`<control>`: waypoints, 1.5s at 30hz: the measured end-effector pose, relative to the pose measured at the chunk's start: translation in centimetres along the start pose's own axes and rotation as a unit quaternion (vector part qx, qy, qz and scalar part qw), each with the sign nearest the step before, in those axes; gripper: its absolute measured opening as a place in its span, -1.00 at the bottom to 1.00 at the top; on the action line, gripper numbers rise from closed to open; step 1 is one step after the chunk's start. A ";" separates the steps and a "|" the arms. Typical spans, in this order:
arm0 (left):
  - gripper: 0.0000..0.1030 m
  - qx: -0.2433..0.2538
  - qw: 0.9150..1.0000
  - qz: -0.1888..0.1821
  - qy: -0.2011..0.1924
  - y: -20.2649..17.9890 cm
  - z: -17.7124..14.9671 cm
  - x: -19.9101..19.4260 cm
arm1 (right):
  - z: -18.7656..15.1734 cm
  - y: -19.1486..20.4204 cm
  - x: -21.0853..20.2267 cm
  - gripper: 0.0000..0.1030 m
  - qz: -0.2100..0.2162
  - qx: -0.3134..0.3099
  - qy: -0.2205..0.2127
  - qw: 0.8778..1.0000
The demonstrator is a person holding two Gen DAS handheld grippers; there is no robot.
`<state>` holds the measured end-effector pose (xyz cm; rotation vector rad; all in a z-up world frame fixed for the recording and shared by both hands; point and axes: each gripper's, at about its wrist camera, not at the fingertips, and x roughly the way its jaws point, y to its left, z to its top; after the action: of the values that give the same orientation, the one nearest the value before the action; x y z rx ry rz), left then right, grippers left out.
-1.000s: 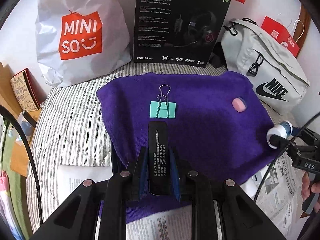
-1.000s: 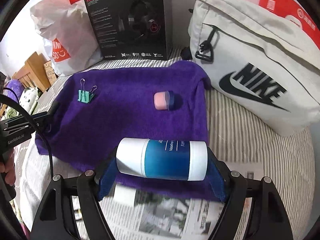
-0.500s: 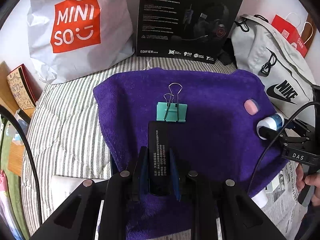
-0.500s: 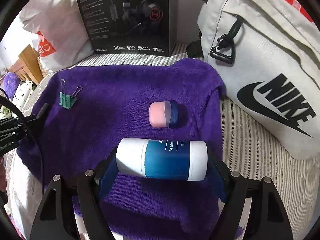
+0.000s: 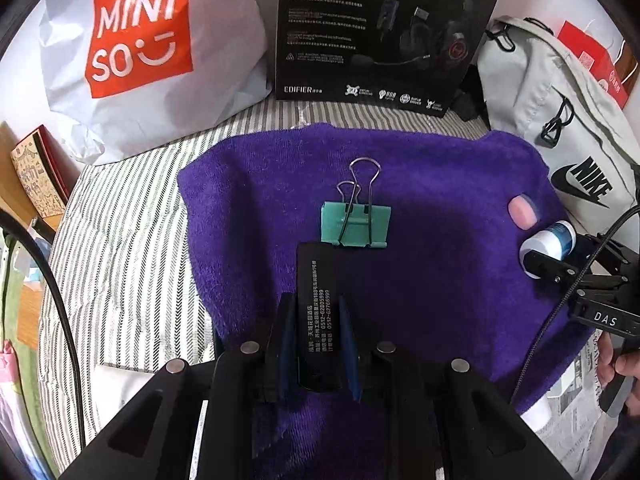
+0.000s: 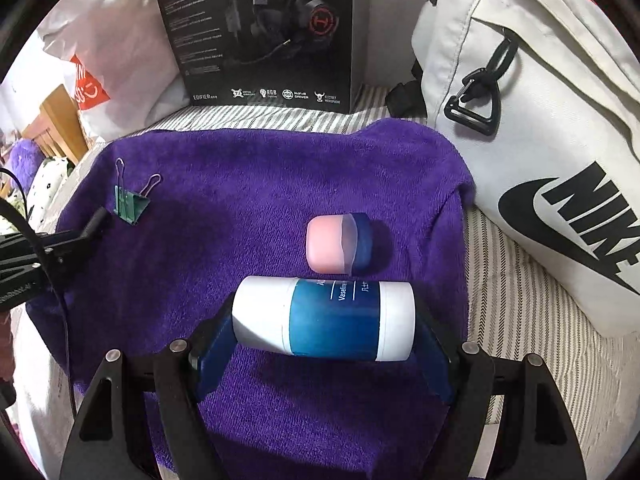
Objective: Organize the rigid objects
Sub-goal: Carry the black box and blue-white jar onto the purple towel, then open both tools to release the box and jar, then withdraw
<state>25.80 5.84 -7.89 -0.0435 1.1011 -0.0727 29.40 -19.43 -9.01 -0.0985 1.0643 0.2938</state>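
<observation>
From the left wrist, the left gripper point(image 5: 314, 320) pinches a flat black box point(image 5: 316, 304) printed with white text, over the purple towel point(image 5: 440, 280). At its twelve o'clock, just beside its far end, lies a mint-green binder clip point(image 5: 356, 224).

From the right wrist, the right gripper point(image 6: 324, 320) clamps a white and blue tube point(image 6: 324, 320) crosswise; a pink-capped little jar point(image 6: 338, 246) lies at twelve o'clock, just beside it.

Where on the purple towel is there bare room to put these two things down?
The widest bare patch of purple towel lies between the green binder clip and the pink capsule. Another runs behind them, toward the headset box. It is crowded right beside clip and capsule.
</observation>
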 end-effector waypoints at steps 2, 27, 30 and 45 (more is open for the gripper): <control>-0.59 0.002 1.000 0.002 0.001 -0.1 -0.2 0.3 | -0.1 0.6 0.3 0.51 -0.018 -0.019 0.000 1.000; -0.06 0.028 0.999 0.032 0.016 -1.8 -2.2 0.0 | -1.2 0.8 -1.2 0.53 0.000 -0.028 0.008 1.000; -0.06 0.027 0.999 0.025 0.018 -2.0 -2.8 -0.4 | -1.7 0.8 -1.9 0.54 0.002 -0.024 0.009 1.000; -0.04 0.030 0.999 0.023 0.001 -3.0 -5.7 -5.3 | -4.1 0.4 -5.9 0.70 0.002 0.008 -0.006 1.000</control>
<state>18.24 3.28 -5.53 0.0366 1.1014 -0.0642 23.16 -21.06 -5.81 -0.0811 1.0547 0.2889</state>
